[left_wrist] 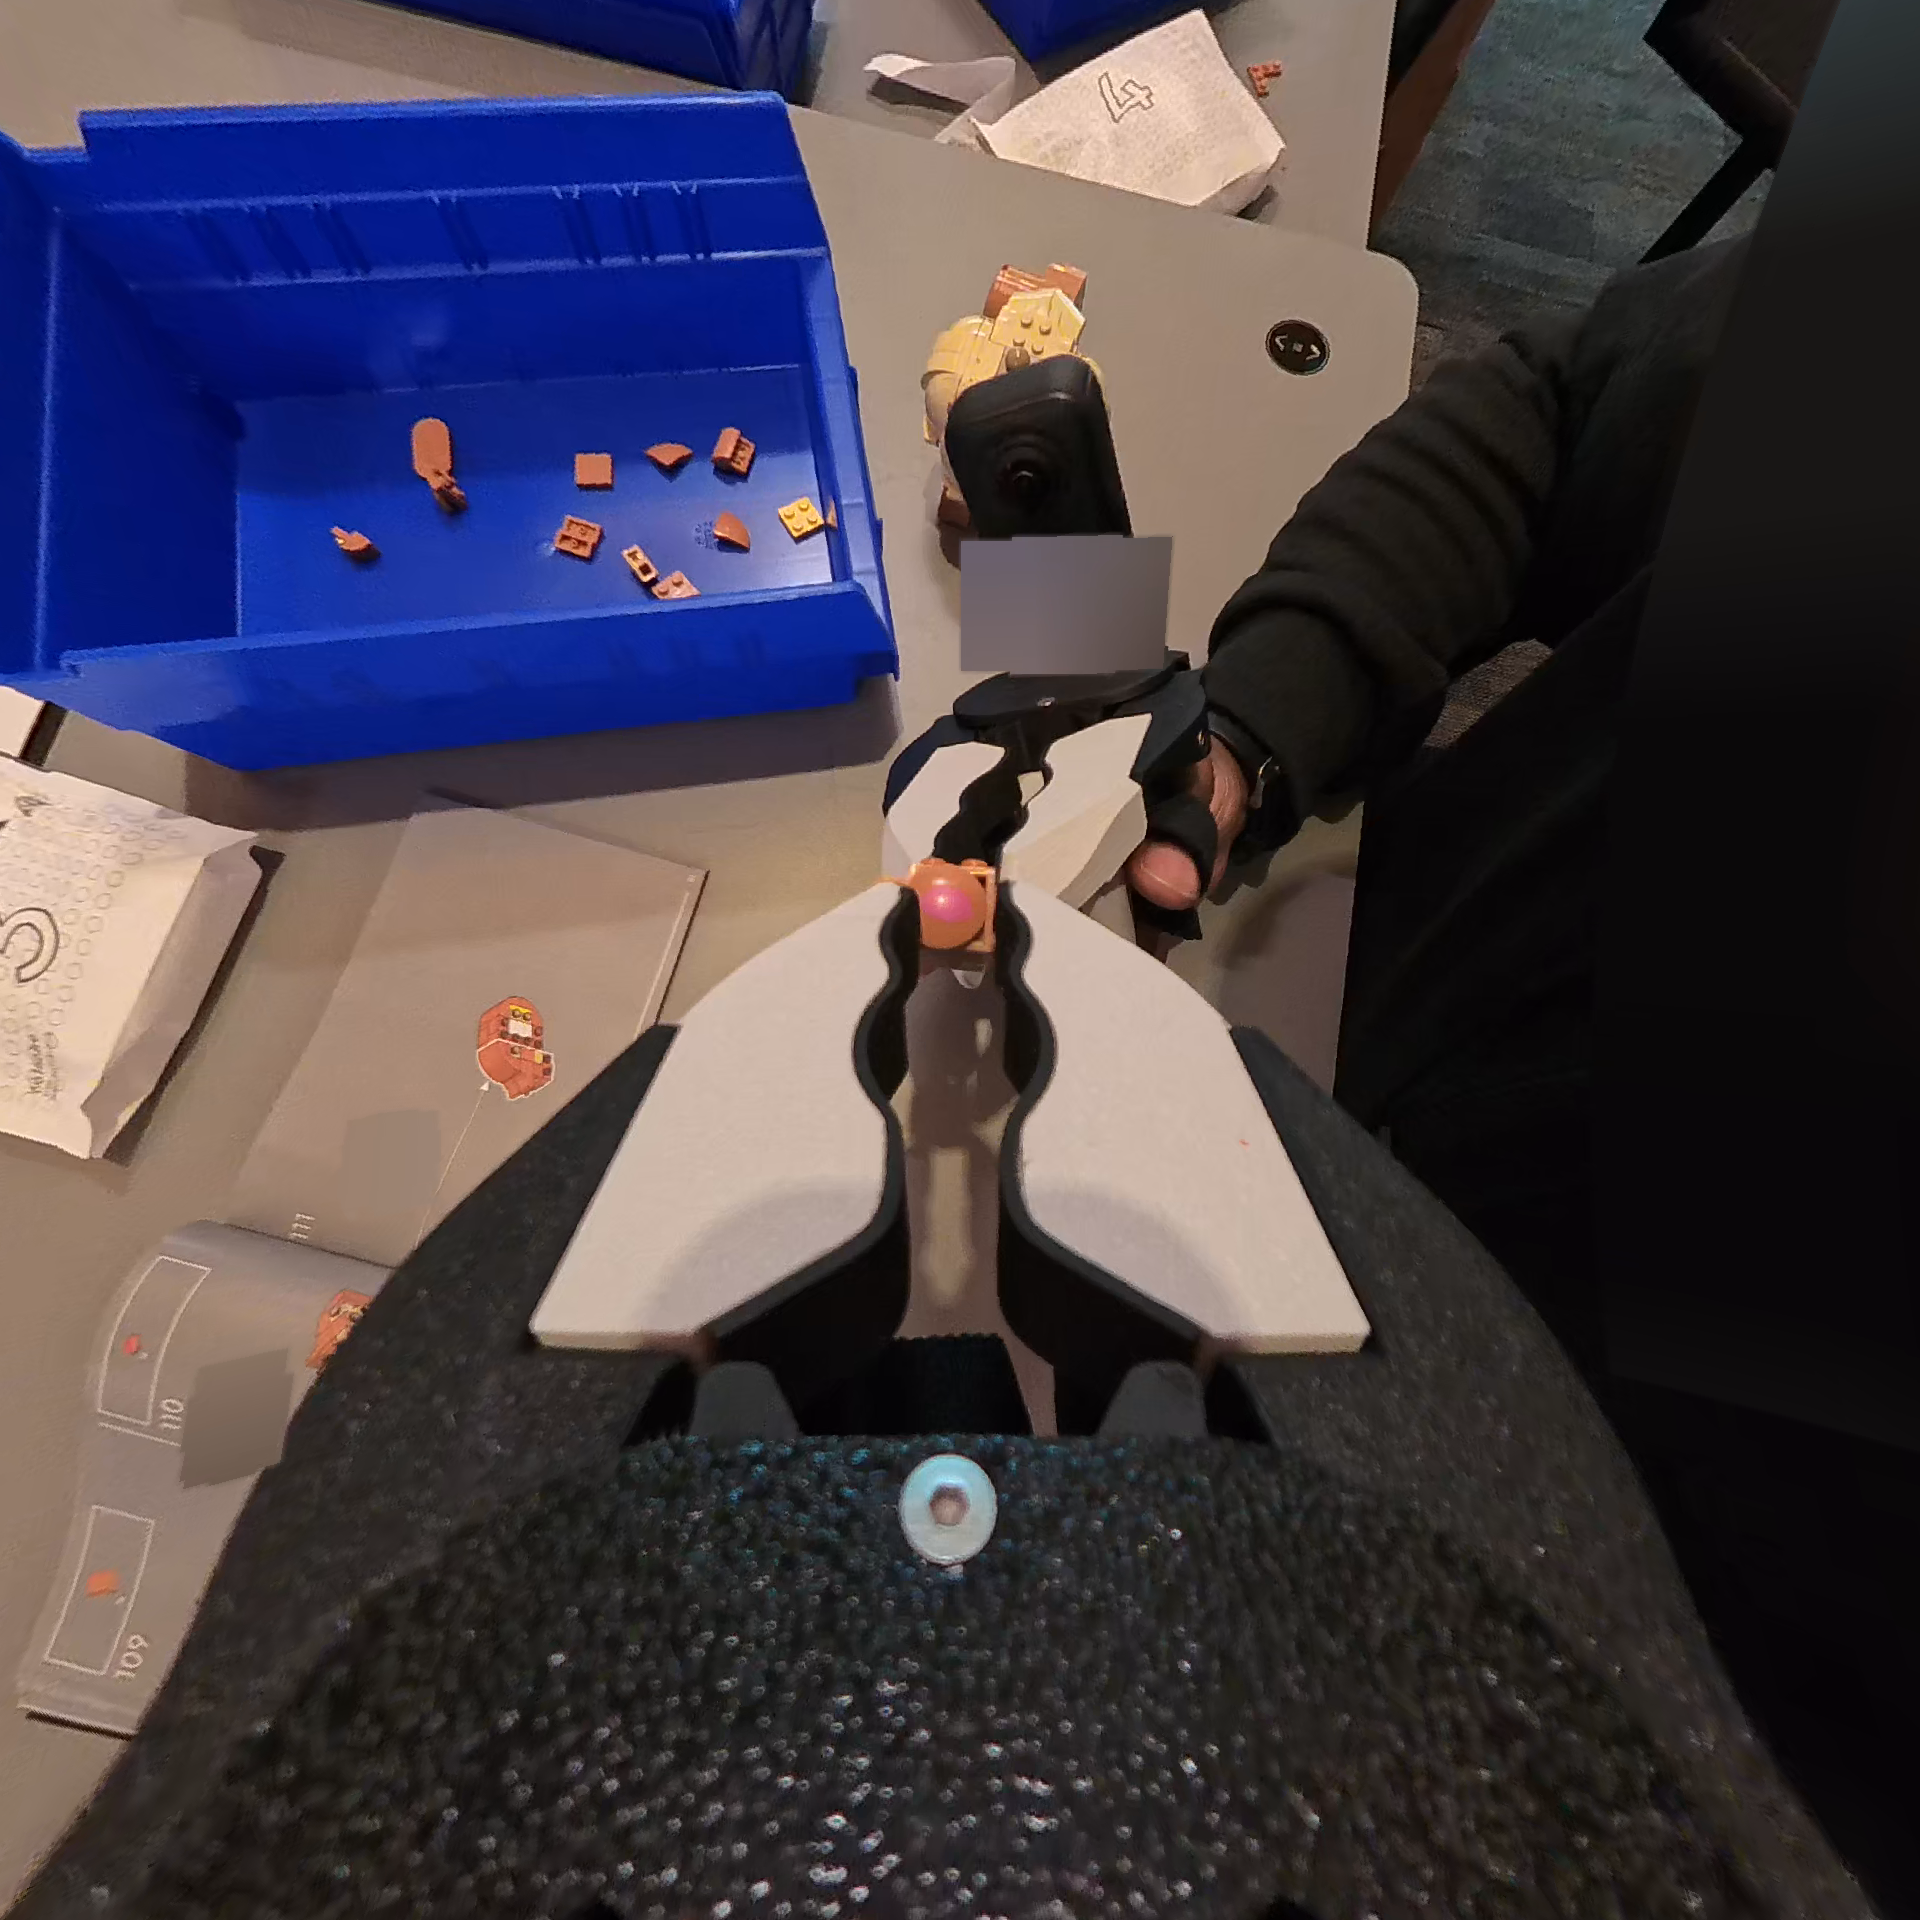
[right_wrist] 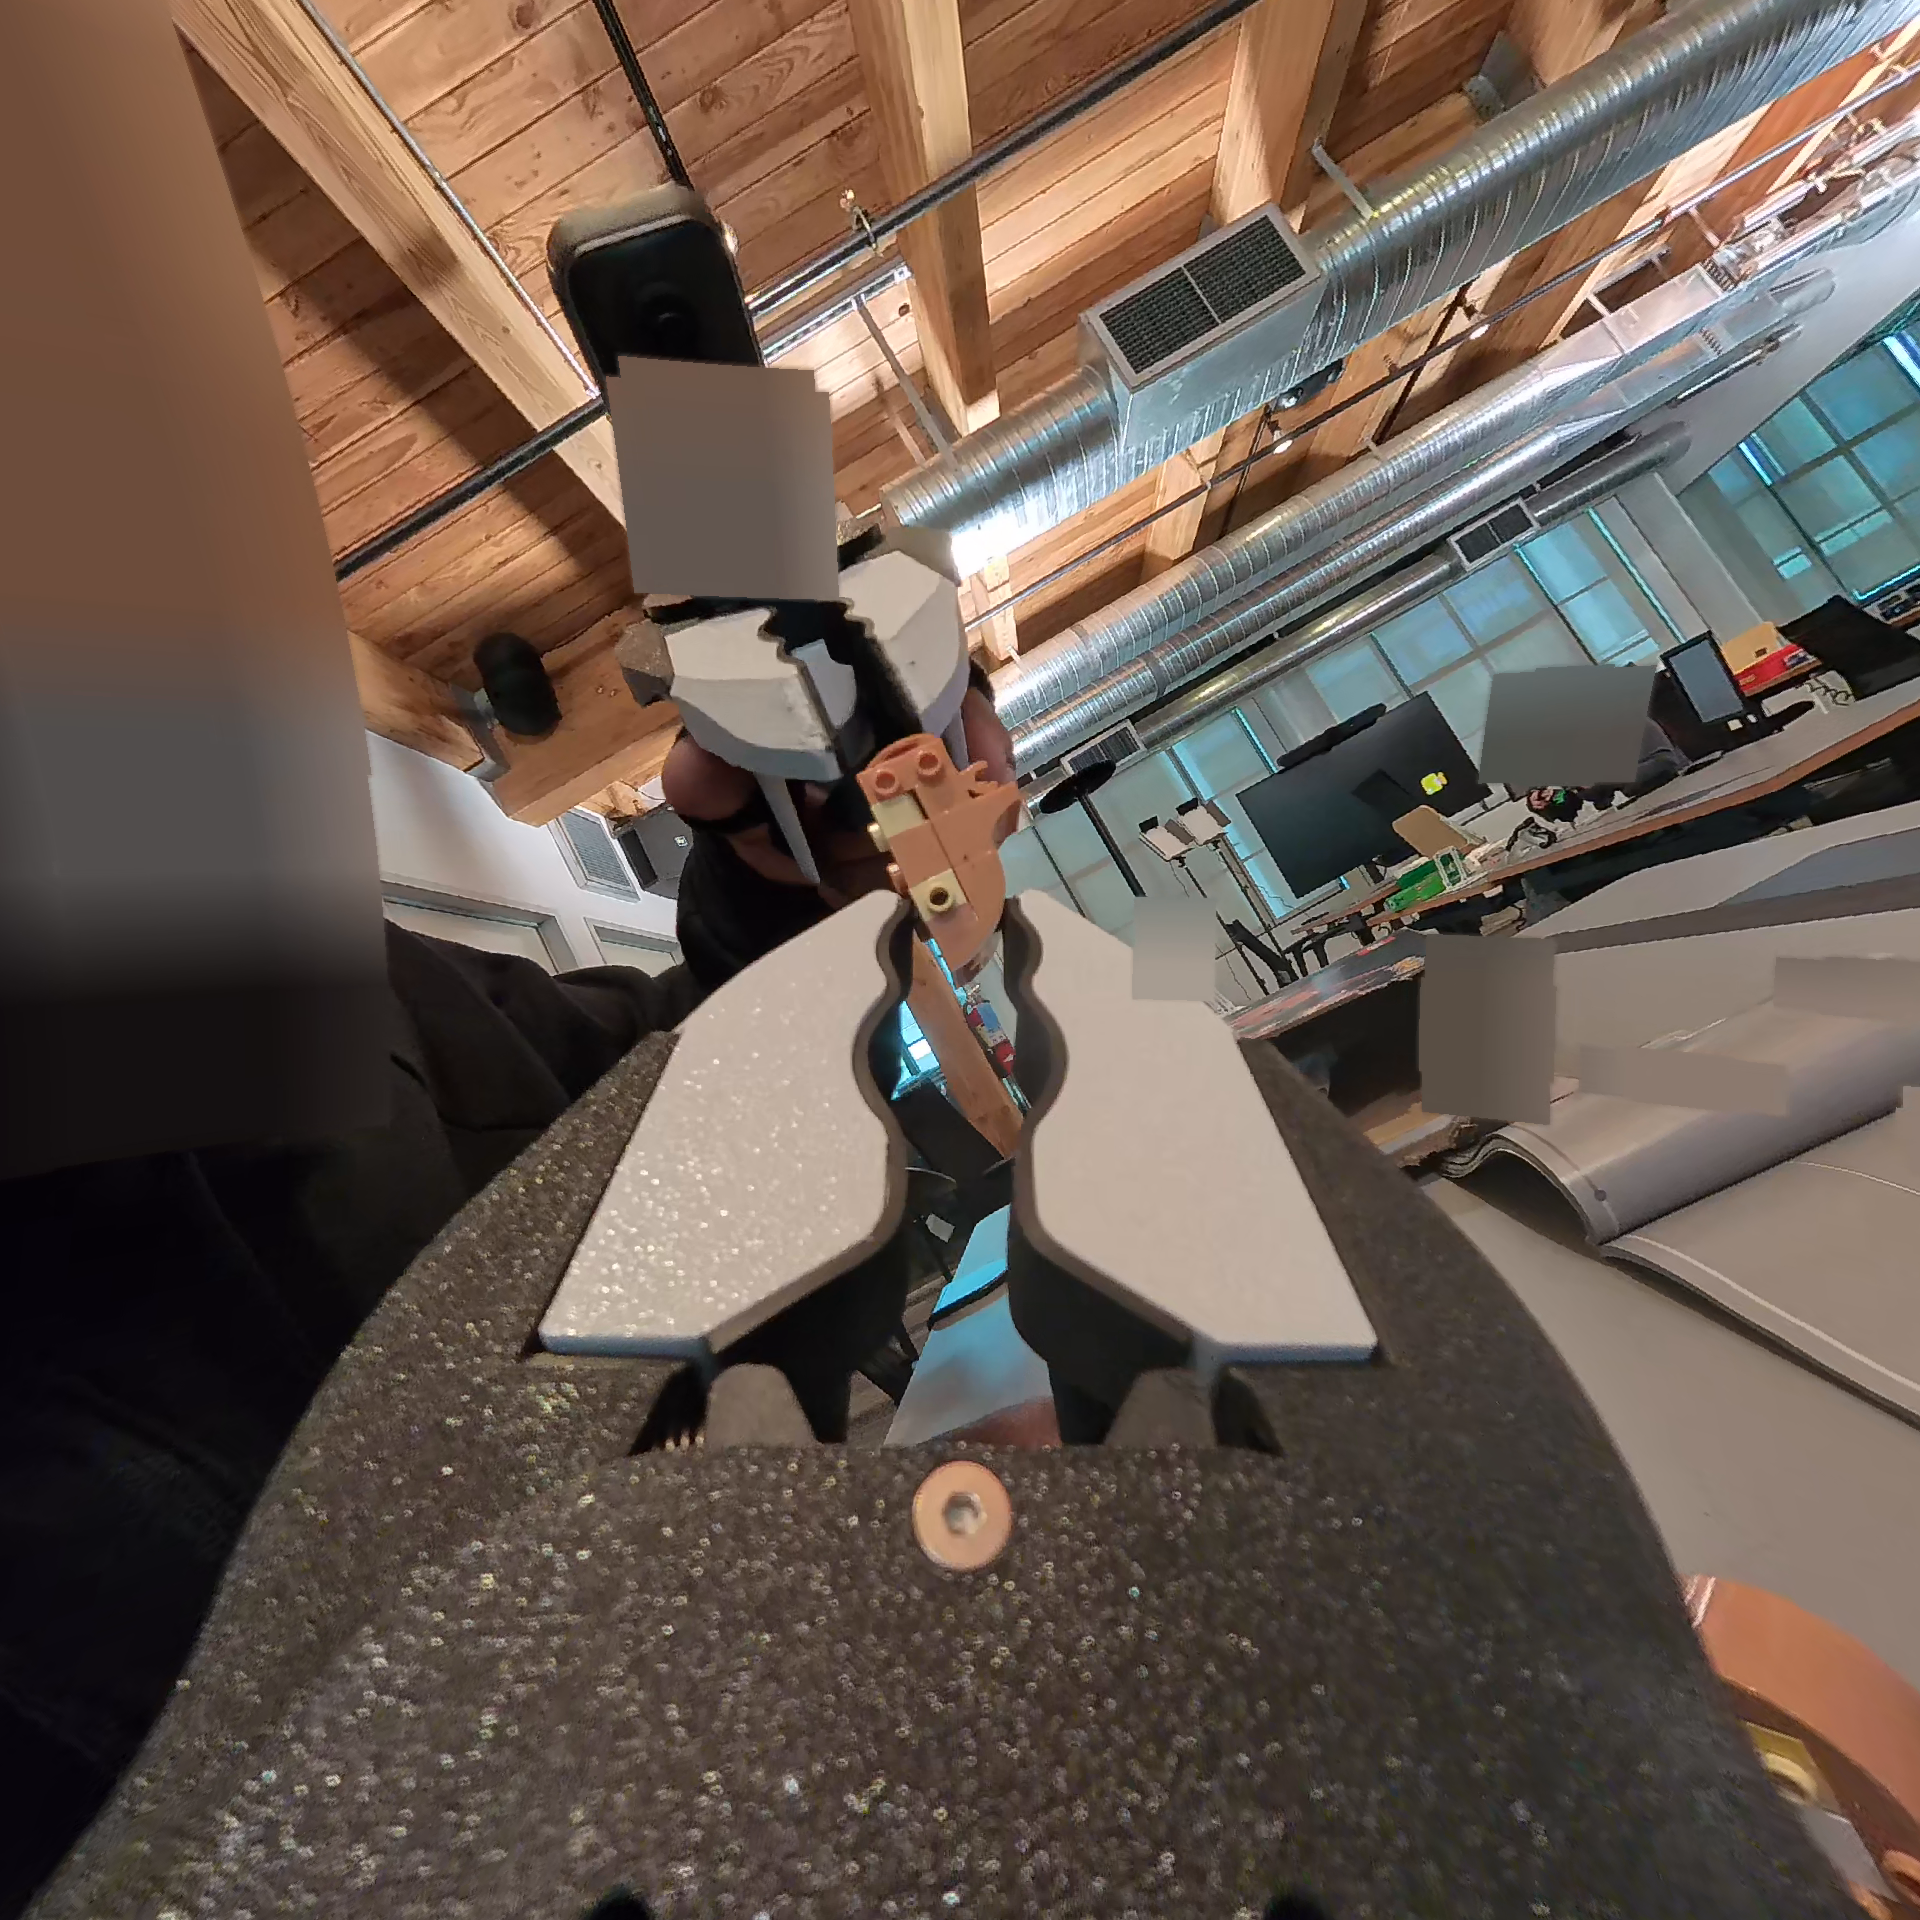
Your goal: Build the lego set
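at 12 o'clock of the left gripper (left_wrist: pixel 954 925), its pads pinch an orange brick assembly (left_wrist: pixel 951 909) that the right gripper (right_wrist: pixel 954 914) clamps too, likely steadying it above the table (left_wrist: pixel 1195 312).

A grey table (left_wrist: pixel 1195 260) with a rounded corner at the upper right of the left wrist view carries everything. On it, upper left, sits a blue plastic bin (left_wrist: pixel 436 665). A second blue bin (left_wrist: pixel 644 31) stands at the top edge. Crumpled white paper bags lie at the top right (left_wrist: pixel 1143 114) and the left edge (left_wrist: pixel 94 935). An open grey instruction booklet (left_wrist: pixel 499 997) lies flat at the lower left. A tan and brown brick model (left_wrist: pixel 1013 332) stands near the corner, beside a round black grommet (left_wrist: pixel 1297 346) set in the tabletop
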Demonstrator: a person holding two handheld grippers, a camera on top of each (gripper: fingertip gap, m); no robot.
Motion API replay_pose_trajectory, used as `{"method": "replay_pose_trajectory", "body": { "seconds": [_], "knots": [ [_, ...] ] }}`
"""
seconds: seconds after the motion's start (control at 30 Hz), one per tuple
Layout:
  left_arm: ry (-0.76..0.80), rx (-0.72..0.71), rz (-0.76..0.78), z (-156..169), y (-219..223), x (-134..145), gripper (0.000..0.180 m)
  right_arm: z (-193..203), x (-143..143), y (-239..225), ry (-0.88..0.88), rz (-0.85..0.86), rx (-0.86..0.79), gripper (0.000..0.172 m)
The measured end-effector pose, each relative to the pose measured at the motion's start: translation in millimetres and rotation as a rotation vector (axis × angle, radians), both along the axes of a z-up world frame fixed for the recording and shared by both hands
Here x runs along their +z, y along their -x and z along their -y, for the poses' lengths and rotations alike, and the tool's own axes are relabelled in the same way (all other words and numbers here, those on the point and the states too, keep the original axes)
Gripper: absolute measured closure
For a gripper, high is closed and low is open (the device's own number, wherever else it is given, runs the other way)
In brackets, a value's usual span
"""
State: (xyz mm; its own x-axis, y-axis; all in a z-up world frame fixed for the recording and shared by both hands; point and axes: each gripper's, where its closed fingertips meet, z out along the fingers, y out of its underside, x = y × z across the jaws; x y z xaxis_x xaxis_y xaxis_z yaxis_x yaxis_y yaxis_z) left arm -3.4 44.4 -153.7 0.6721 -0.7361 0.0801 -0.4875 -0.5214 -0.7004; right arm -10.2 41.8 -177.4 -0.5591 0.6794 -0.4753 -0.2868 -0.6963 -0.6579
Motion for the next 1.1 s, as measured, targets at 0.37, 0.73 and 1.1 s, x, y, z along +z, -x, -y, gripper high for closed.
{"method": "replay_pose_trajectory", "body": {
  "seconds": [0.37,0.73,1.1],
  "knots": [
    [-0.794,-0.353,-0.284,-0.5,10.9,2.4,0.148,-4.1,3.3,-2.9,0.1,-0.029,0.094,0.156],
    [-0.948,-0.484,-0.382,2.2,-0.1,-4.6,0.143,-1.3,2.4,-1.4,0.083,-0.023,0.11,0.156],
    [-0.977,-0.519,-0.483,-0.7,-3.3,-15.1,0.149,0.4,1.1,-0.4,0.07,-0.011,0.099,0.156]
  ]
}}
